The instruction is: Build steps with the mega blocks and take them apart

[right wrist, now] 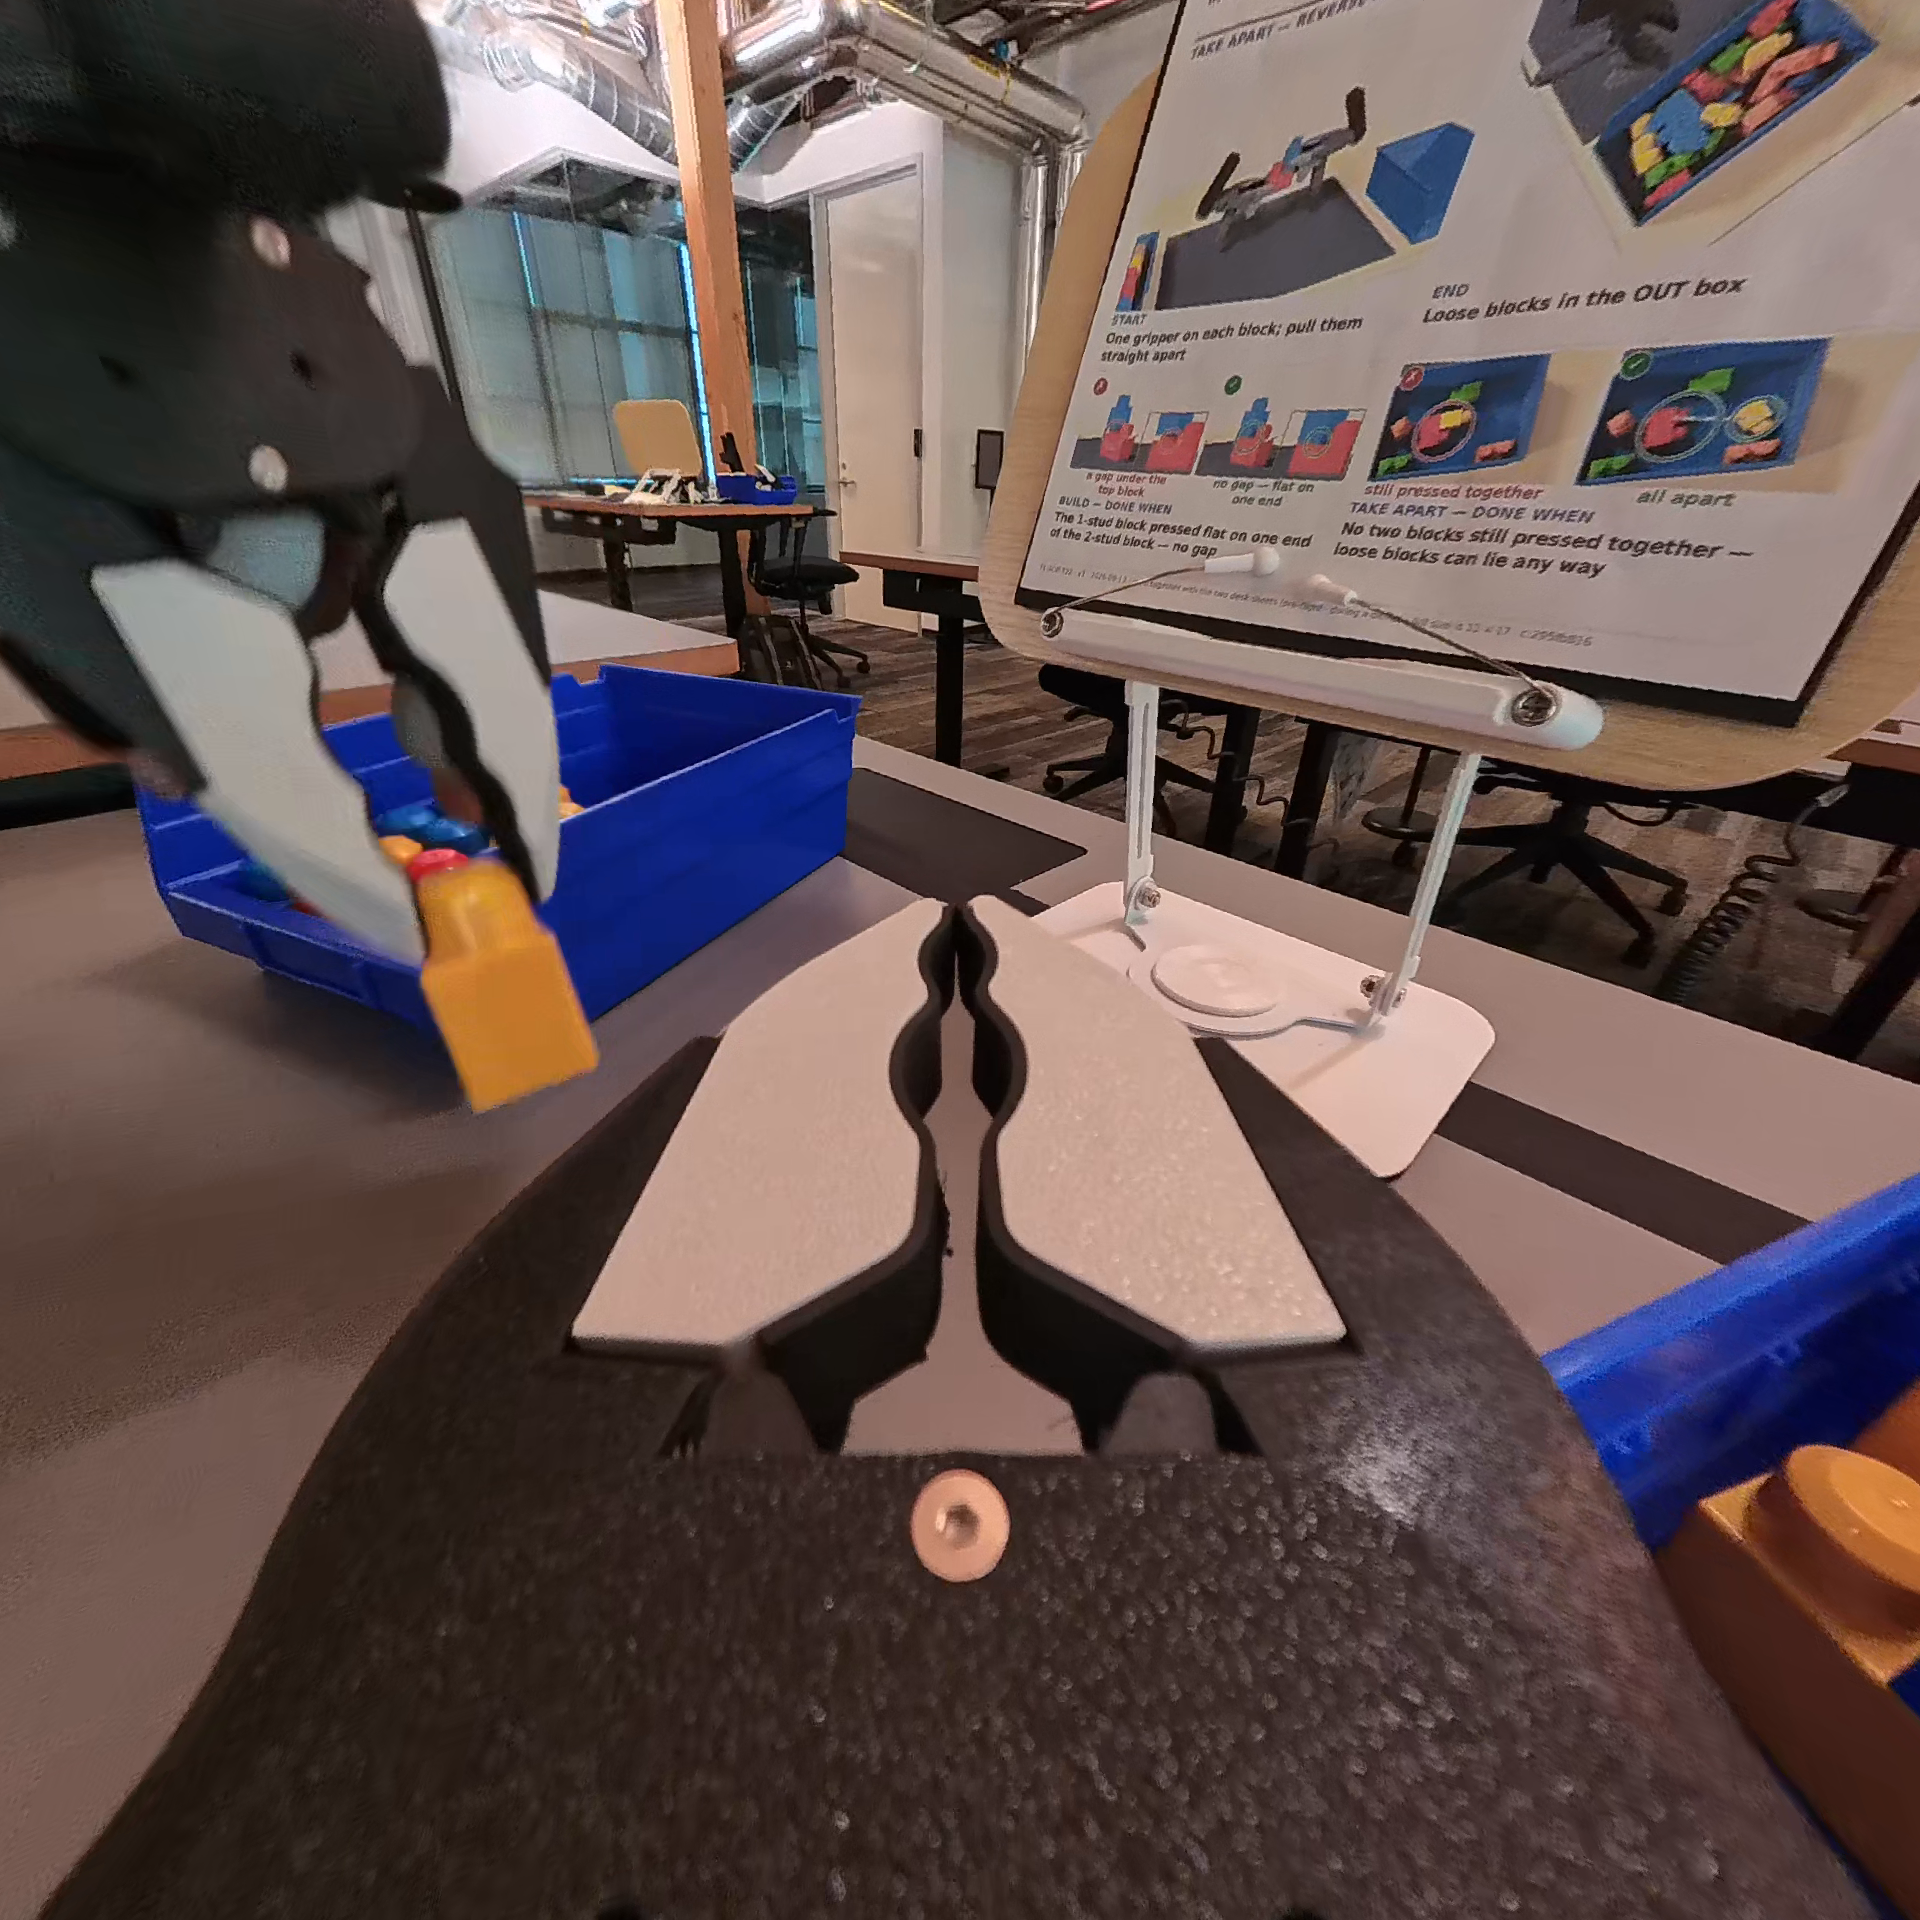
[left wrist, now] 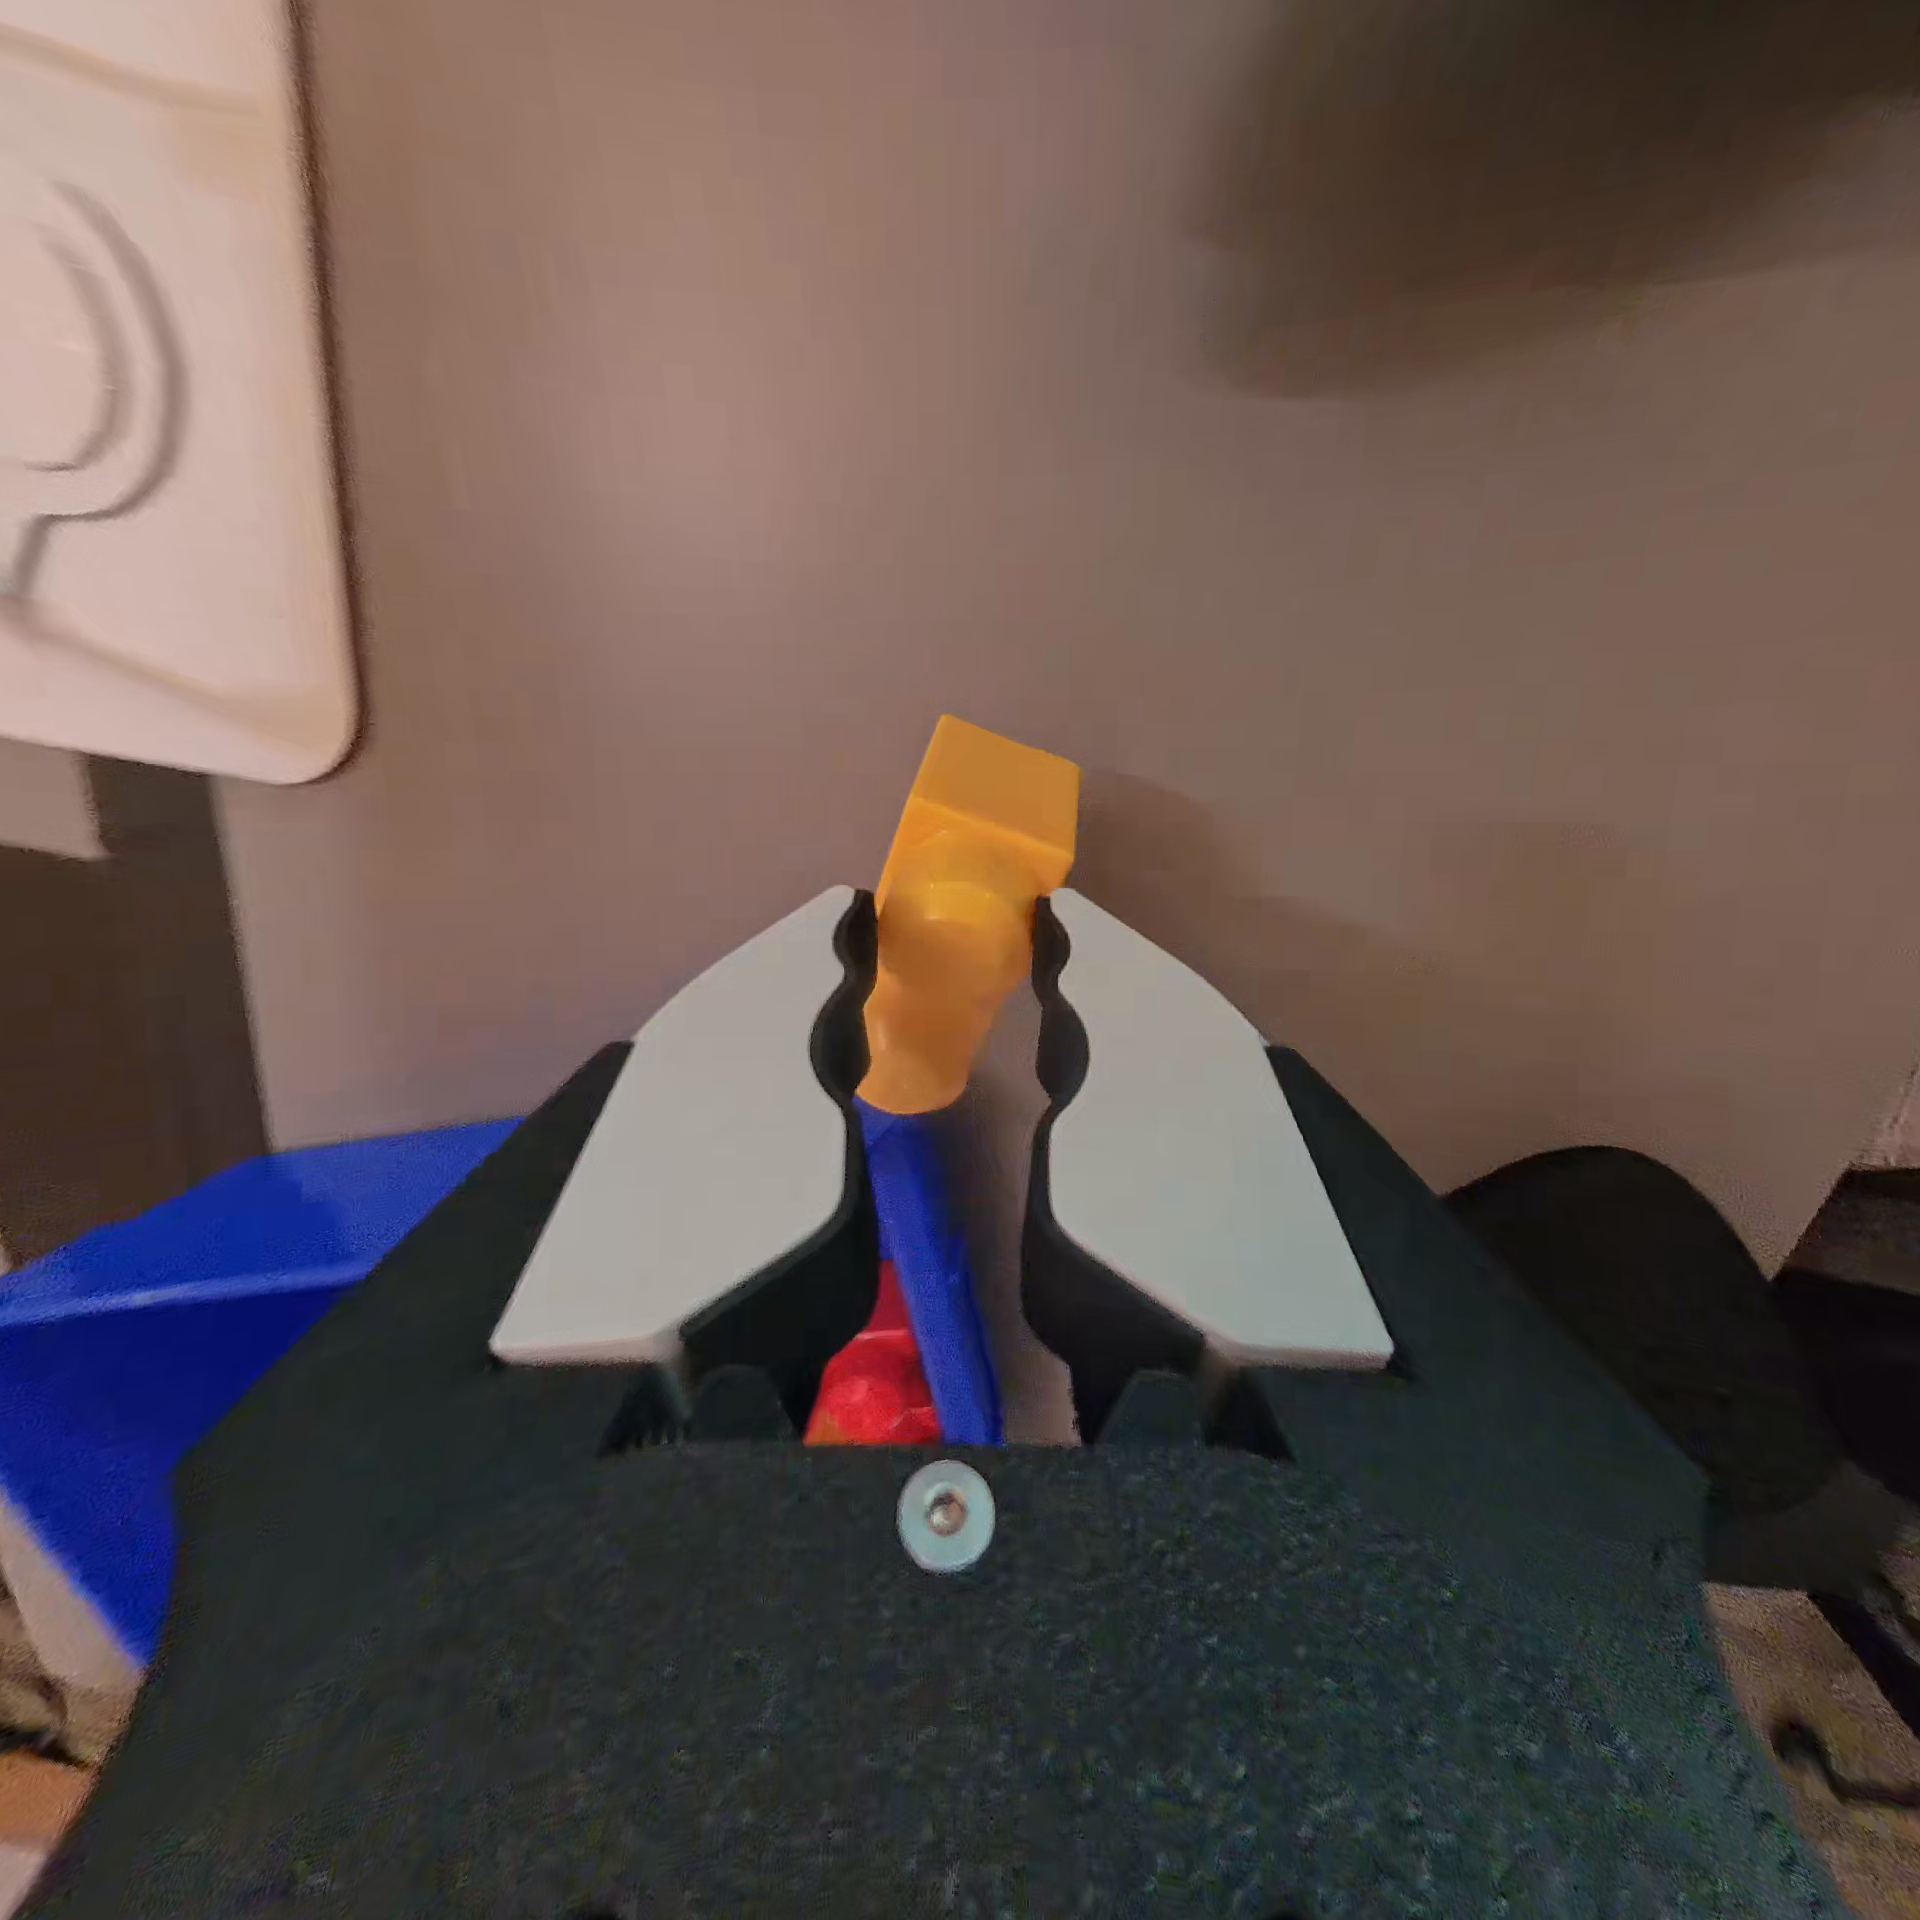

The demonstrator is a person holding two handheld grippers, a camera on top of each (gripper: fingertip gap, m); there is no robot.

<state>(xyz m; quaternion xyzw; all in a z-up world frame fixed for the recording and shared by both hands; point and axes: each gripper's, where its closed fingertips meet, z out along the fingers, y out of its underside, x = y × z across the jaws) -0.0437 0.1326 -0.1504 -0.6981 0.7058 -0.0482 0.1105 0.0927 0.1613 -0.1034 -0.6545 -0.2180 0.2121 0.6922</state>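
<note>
— Two grippers in view, one loaded. What is the left gripper [right wrist: 473, 914] carrying?

— A small yellow-orange plastic building block with one round stud [right wrist: 499, 997]. Its fingers [right wrist: 312, 790] are closed on the stud end, so the square body hangs out past the tips, in the air above the grey desk [right wrist: 156, 1091], just in front of the far-left blue plastic bin of loose coloured blocks [right wrist: 707, 831].

— And the right gripper [right wrist: 956, 925]?

— Its fingers are pressed almost together with nothing between them, pointing at the white metal base of the document stand [right wrist: 1403, 1049].

— How should that block handle?

— My judgement: hollow moulded plastic, very light, stiff, smooth and a bit slippery, not fragile. A hold on the round stud can let it swivel; the flat opposite sides of the body would give a surer grip.

— Any writing?

— No brand is visible on the block. The printed instruction sheet with photos [right wrist: 1455, 364] on the stand carries text, which I leave unread. A second blue bin [right wrist: 1714, 1382] with a tan block [right wrist: 1829, 1558] sits at near right.
</note>
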